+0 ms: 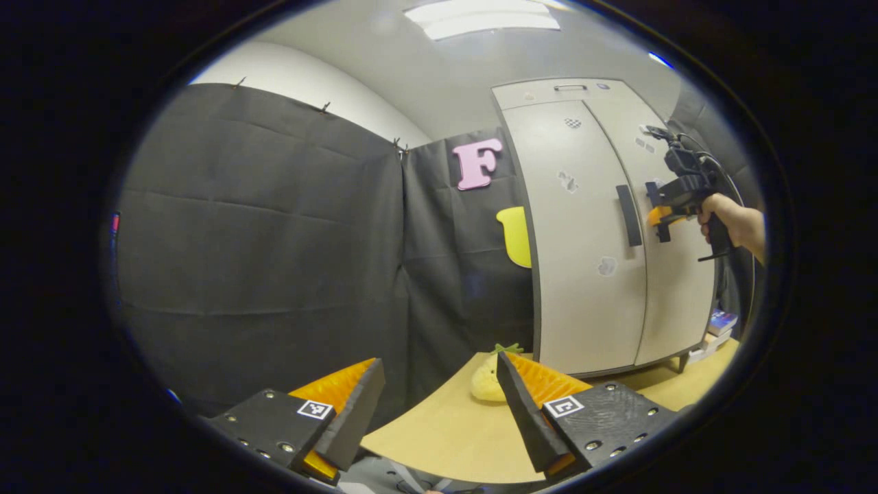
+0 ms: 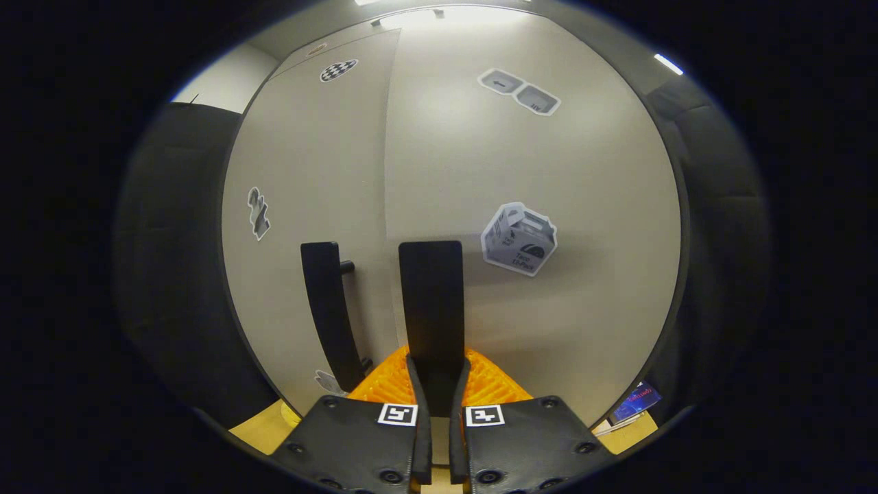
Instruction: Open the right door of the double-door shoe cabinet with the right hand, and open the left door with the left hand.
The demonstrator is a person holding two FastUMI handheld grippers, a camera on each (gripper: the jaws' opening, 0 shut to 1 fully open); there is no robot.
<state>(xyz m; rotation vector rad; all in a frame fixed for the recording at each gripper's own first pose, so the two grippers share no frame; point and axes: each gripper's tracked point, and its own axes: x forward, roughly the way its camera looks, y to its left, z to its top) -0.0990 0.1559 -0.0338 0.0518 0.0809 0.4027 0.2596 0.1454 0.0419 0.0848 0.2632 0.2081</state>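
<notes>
In the left gripper view, the shoe cabinet [image 1: 603,226] stands at roughly 2 o'clock from frame centre, upright on the wooden table [image 1: 446,432], with both doors closed. The left door [image 1: 583,240] carries a dark vertical left handle [image 1: 629,215] near the centre seam; the right door [image 1: 675,274] lies beyond it toward 3 o'clock. The left gripper [image 1: 439,405] is released: its two fingers are spread wide at 6 o'clock with nothing between them, well apart from the cabinet. A yellow plush toy [image 1: 488,381] lies on the table between the finger tips and the cabinet base. The right gripper [image 1: 662,216], held by a hand [image 1: 730,223], is at the right door's handle at 3 o'clock. A few small packets [image 1: 717,333] sit on the table beside the cabinet at 4 o'clock. In the right gripper view, the right gripper [image 2: 436,370] is clenched on the right handle [image 2: 432,309]: both fingers press against the lower end of the vertical bar at 6 o'clock. The left handle [image 2: 329,312] stands just beside it toward 7 o'clock, untouched. A box-shaped sticker [image 2: 519,239] is fixed to the right door [image 2: 549,171] at 3 o'clock, and two smaller stickers [image 2: 519,91] sit at 1 o'clock. The seam between the doors shows no gap.
</notes>
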